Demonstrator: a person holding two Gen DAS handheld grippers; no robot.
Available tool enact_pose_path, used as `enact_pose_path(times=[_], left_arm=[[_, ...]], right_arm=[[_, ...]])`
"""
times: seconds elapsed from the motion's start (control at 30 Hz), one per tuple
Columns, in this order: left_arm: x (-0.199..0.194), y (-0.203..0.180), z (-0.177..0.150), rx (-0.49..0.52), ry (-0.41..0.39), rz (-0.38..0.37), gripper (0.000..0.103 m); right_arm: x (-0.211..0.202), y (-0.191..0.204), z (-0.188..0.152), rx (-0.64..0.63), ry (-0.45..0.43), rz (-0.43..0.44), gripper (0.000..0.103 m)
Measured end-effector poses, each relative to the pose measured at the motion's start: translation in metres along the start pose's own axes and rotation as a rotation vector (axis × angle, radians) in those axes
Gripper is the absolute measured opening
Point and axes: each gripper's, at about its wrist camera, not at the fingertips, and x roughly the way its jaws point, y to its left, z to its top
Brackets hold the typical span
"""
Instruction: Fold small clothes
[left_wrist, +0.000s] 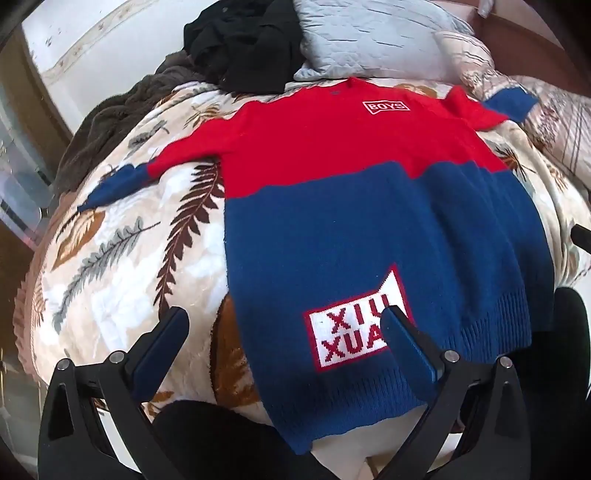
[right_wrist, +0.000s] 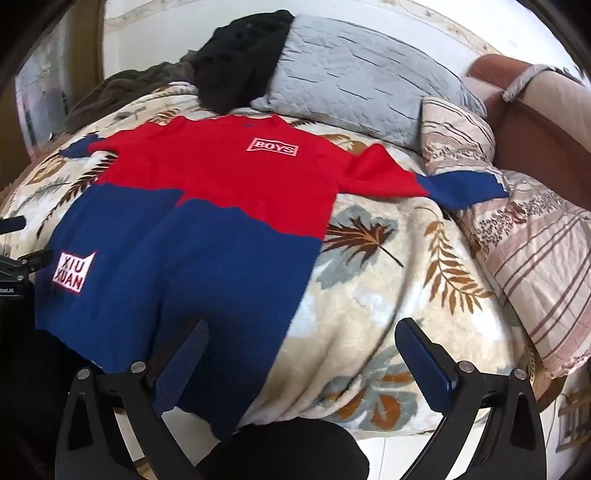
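Note:
A small red and blue sweater (left_wrist: 369, 221) lies flat, front up, on the leaf-print blanket, both sleeves spread sideways. It has a white "BOYS" patch on the chest and a white "XIU XUAN" patch near the hem. It also shows in the right wrist view (right_wrist: 184, 240). My left gripper (left_wrist: 284, 321) is open and empty, above the sweater's lower left hem corner. My right gripper (right_wrist: 303, 332) is open and empty, above the lower right hem corner.
The leaf-print blanket (left_wrist: 122, 266) covers the bed. A black garment (left_wrist: 240, 48), a grey pillow (right_wrist: 351, 81) and a brown throw (left_wrist: 110, 110) lie beyond the collar. A striped pillow (right_wrist: 535, 258) sits right, with a brown headboard (right_wrist: 535, 129) behind it.

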Motion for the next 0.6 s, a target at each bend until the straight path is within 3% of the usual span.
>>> enact_pose_path(times=[0.6], left_arm=[[0.004, 0.01, 0.018, -0.045, -0.016, -0.053, 0.103]], right_arm=[[0.017, 0.015, 0.009, -0.019, 0.04, 0.01, 0.101]])
